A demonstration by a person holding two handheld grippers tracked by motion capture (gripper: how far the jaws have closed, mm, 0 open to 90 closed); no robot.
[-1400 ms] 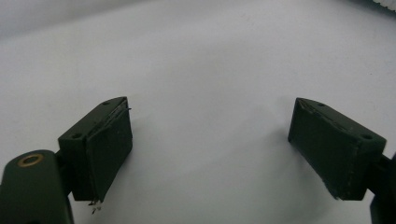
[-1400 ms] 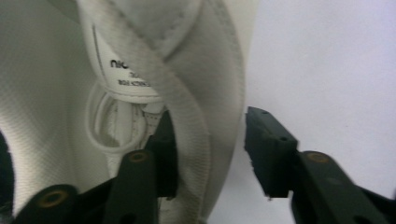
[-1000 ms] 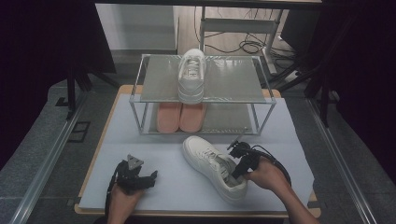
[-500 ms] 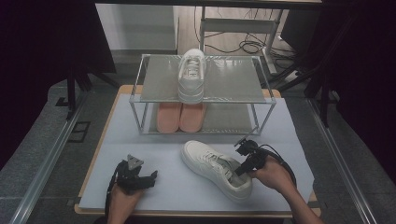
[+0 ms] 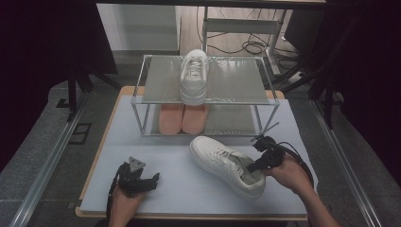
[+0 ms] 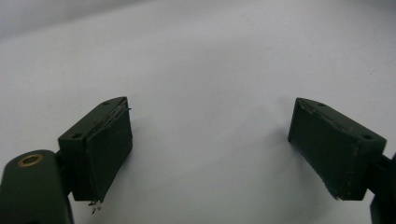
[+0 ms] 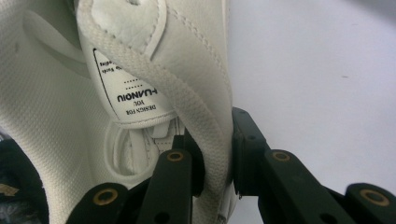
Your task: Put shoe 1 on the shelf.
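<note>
A white sneaker point(image 5: 227, 163) lies on the pale mat, toe toward the rack and heel toward the person's right hand. My right gripper point(image 5: 253, 168) is shut on the sneaker's side wall at its opening. In the right gripper view one jaw of that gripper point(image 7: 217, 140) sits inside the sneaker point(image 7: 187, 56) and the other outside, pinching the padded collar. My left gripper point(image 5: 153, 179) rests low on the mat at the front left. In the left gripper view its jaws point(image 6: 210, 140) stand wide open with only bare mat between them.
A two-level metal rack point(image 5: 236, 80) stands at the back of the table, with a second white sneaker point(image 5: 195, 75) on its top shelf. A pink pair point(image 5: 183, 118) sits on the lower shelf. The mat point(image 5: 156, 146) covers a wooden table; floor rails run along both sides.
My right gripper has carried the sneaker's heel to the right and slightly up, swinging the shoe. The left gripper has stayed where it was.
</note>
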